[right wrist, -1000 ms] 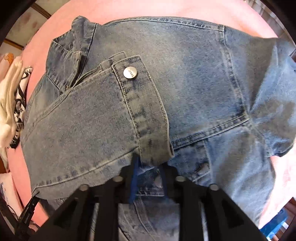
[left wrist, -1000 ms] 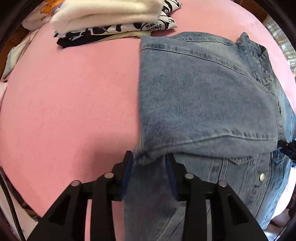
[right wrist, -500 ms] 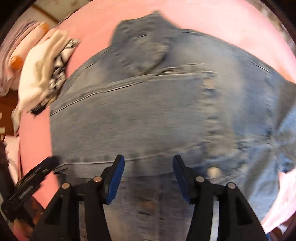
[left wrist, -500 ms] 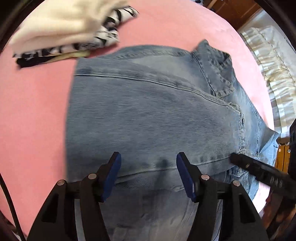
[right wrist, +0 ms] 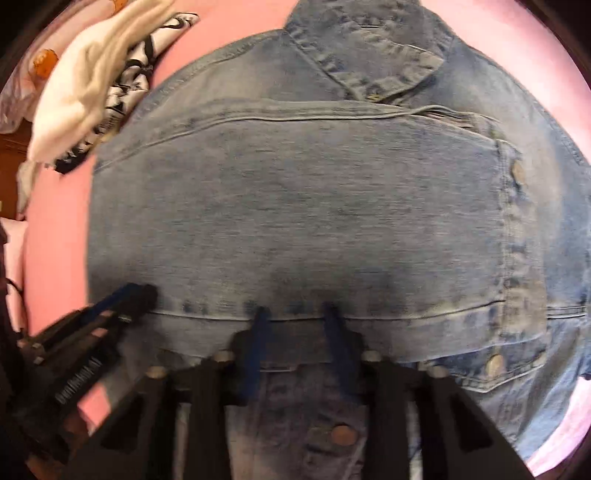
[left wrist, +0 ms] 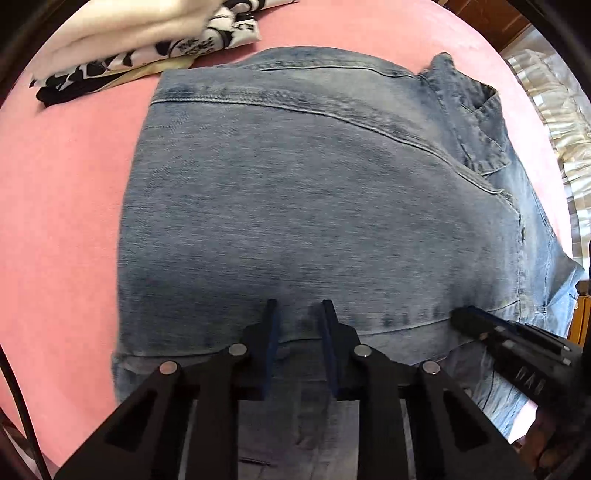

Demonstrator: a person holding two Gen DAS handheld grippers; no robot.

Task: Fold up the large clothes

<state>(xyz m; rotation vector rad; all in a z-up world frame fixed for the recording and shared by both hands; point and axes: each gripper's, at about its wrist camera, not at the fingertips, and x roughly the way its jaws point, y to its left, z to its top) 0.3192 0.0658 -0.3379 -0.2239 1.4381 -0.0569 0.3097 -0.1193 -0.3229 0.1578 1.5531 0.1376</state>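
A blue denim jacket [left wrist: 314, 184] lies folded on the pink cover [left wrist: 62, 221], back panel up and collar [left wrist: 472, 110] at the far right. My left gripper [left wrist: 299, 308] points down over the jacket's near hem. Its jaws are closing and stand narrow, with the flat hem edge between them and no pinch showing. To its right, the right gripper [left wrist: 460, 317] rests at the same hem. In the right wrist view, my right gripper [right wrist: 295, 312] is also closing over the jacket [right wrist: 314, 203] hem, and the left gripper [right wrist: 142, 291] is at the hem's left end.
A pile of folded clothes [left wrist: 129, 33], white on top of black-and-white print, sits at the far left of the cover; the same pile [right wrist: 96, 74] shows in the right wrist view. White ruffled fabric [left wrist: 554, 110] and wooden furniture [left wrist: 487, 18] lie beyond the right edge.
Both grippers let go of the folded sleeve parts, opened wide, came to the near hem and have narrowed again. The right gripper has rolled, so the jacket now looks square in its view.
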